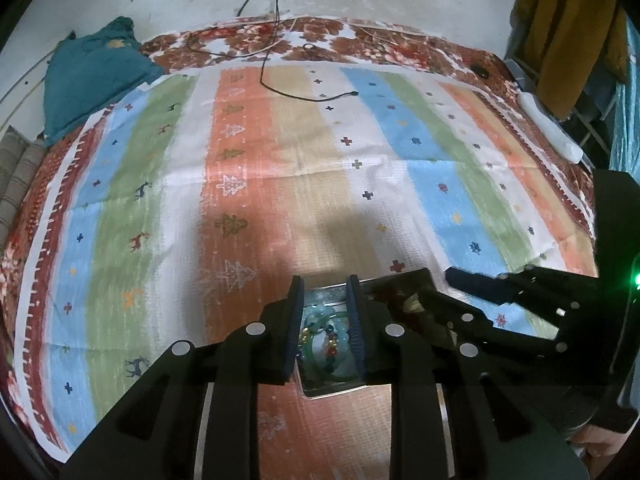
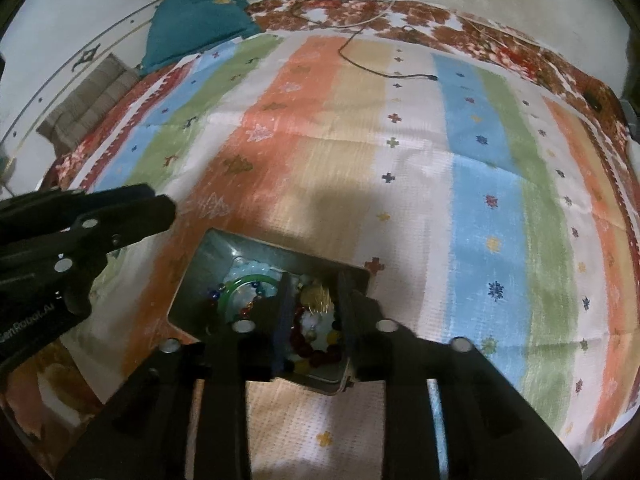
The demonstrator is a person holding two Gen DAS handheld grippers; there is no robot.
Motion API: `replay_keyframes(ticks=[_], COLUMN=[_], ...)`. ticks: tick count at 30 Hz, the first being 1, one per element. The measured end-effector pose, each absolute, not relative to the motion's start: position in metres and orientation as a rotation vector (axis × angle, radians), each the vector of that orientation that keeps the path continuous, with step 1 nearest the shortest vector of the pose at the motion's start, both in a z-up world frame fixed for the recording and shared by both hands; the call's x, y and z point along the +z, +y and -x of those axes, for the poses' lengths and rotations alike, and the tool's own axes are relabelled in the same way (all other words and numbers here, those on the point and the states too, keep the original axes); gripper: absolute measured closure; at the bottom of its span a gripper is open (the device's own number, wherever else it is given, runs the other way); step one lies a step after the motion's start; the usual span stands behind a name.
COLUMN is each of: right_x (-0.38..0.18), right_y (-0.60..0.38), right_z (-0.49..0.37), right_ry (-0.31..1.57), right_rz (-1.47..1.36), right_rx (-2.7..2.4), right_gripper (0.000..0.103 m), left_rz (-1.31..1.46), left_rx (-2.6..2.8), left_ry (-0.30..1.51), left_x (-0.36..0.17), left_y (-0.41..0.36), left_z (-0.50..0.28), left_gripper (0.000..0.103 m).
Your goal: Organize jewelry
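Observation:
A grey metal tray [image 2: 208, 256] lies on the striped cloth near the front; it also shows in the left wrist view [image 1: 332, 391]. It holds a green bangle [image 2: 250, 280], pale bead bracelets, multicoloured beads, a dark red bead bracelet [image 2: 298, 338] and a gold piece [image 2: 316, 294]. My left gripper [image 1: 325, 286] hovers open over the tray's left part, above the green bangle [image 1: 316, 344]. My right gripper [image 2: 314, 280] hovers open over the tray's right part, above the red beads. Neither holds anything. Each gripper shows at the edge of the other's view.
The striped cloth [image 1: 280, 152] covers a floral bedspread [image 1: 240, 40]. A black cable [image 1: 280, 88] lies at the back. A teal cushion [image 1: 88, 76] is at the back left. A white object [image 1: 548, 128] lies at the right edge. Yellow fabric [image 1: 568, 32] hangs at the far right.

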State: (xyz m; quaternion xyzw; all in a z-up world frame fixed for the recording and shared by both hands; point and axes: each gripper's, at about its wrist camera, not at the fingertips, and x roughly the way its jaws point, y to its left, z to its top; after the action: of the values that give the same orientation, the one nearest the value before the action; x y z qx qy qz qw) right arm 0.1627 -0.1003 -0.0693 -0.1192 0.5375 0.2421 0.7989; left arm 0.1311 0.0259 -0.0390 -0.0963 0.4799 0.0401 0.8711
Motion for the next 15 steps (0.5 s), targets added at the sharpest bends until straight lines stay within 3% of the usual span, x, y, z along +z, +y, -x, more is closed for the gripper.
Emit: replay_keyframes(ticks=[7,13,15], right_x=[-0.058,-0.039,-0.034], right_y=[-0.108,-0.120,-0.124], right_z=[-0.149,-0.130,-0.122], right_ry=[1.128,1.074,1.056], right_rz=[0.259,0.240,0.232], right_rx=[0.531,0.550,0.572], right_gripper=[0.068,0.059,0.051], left_rz=[0.227,0.226,0.223], left_rx=[0.079,0.051,0.048], left_ry=[0.989,0.963,0.953], left_x=[-0.033,-0.026,-0.024], left_y=[0.028,0.025,0.025], left_z=[-0.119,-0.100,-0.093], left_gripper=[0.069,0.059,0.056])
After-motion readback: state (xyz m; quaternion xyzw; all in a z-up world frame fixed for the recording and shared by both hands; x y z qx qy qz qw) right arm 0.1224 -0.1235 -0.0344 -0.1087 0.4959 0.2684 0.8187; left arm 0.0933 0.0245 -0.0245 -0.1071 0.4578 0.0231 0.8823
